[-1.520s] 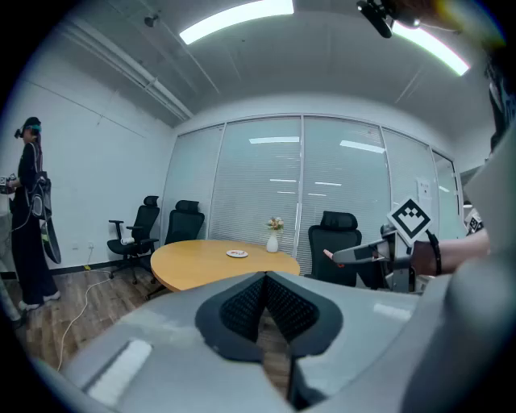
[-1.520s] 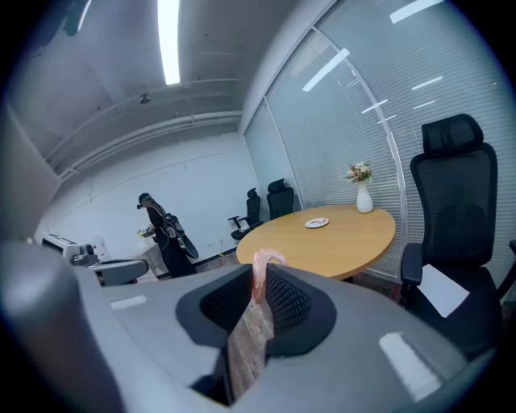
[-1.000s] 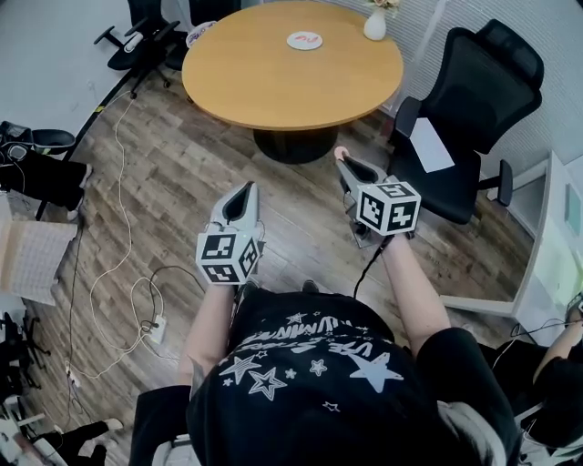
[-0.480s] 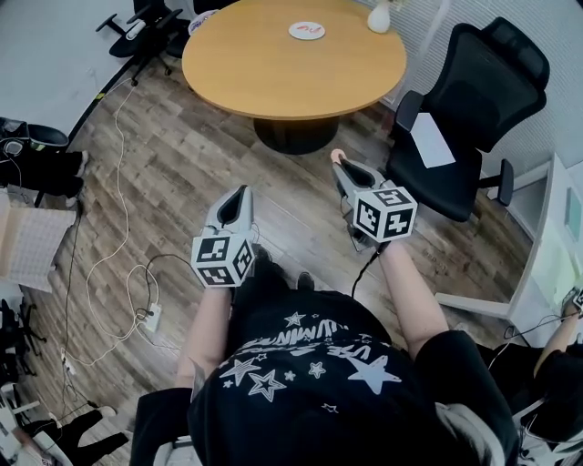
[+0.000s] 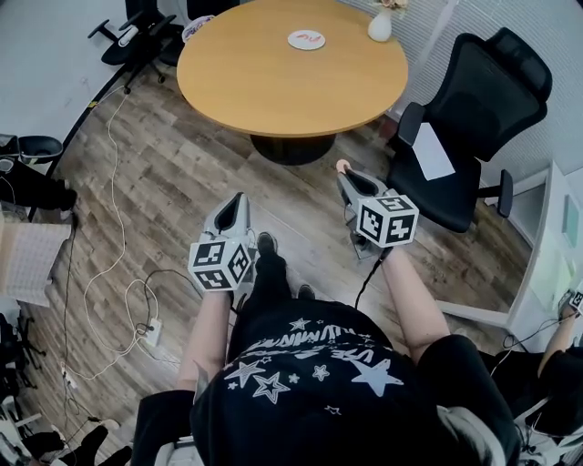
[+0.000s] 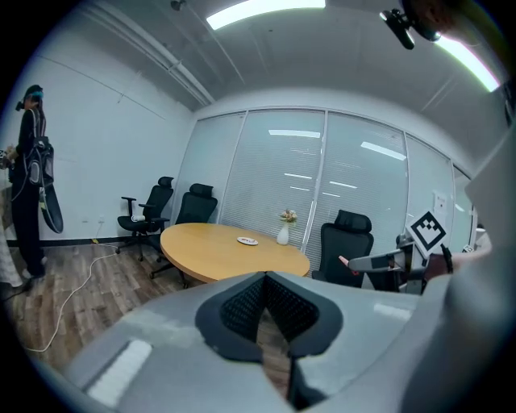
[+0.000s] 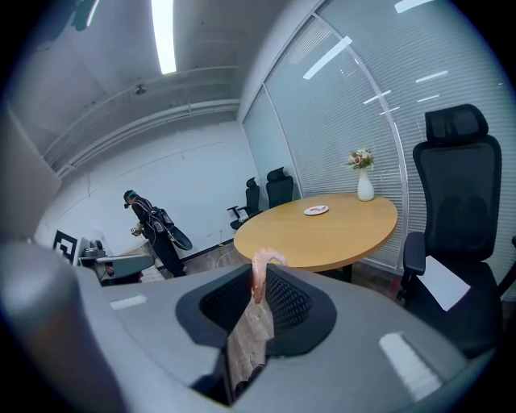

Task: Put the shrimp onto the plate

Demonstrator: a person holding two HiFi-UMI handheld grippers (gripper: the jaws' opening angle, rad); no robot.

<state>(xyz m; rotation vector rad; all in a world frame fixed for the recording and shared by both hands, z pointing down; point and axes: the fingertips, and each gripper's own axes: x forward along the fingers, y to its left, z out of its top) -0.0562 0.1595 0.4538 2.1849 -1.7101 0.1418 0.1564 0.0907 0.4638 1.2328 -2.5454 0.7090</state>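
Note:
A pink shrimp [image 7: 260,274] is pinched at the tip of my right gripper [image 5: 344,173], which is shut on it; the shrimp [image 5: 342,167] shows as a small pink bit in the head view. My left gripper [image 5: 240,200] is shut with nothing between its jaws. Both are held above the wood floor, short of the round wooden table [image 5: 273,82]. A small white plate [image 5: 306,40] with red marks sits on the table's far side, also seen as the plate [image 7: 316,210] and the plate [image 6: 247,240] from the two grippers.
A white vase [image 5: 380,25] with flowers stands at the table's far right edge. A black office chair [image 5: 469,118] with a paper on its seat stands right of my right gripper. More chairs [image 5: 137,32] and a floor cable [image 5: 114,218] lie left. A person [image 7: 153,226] stands far off.
The view has shifted slightly and both grippers have drifted a little lower in the frame. The right gripper still holds the shrimp.

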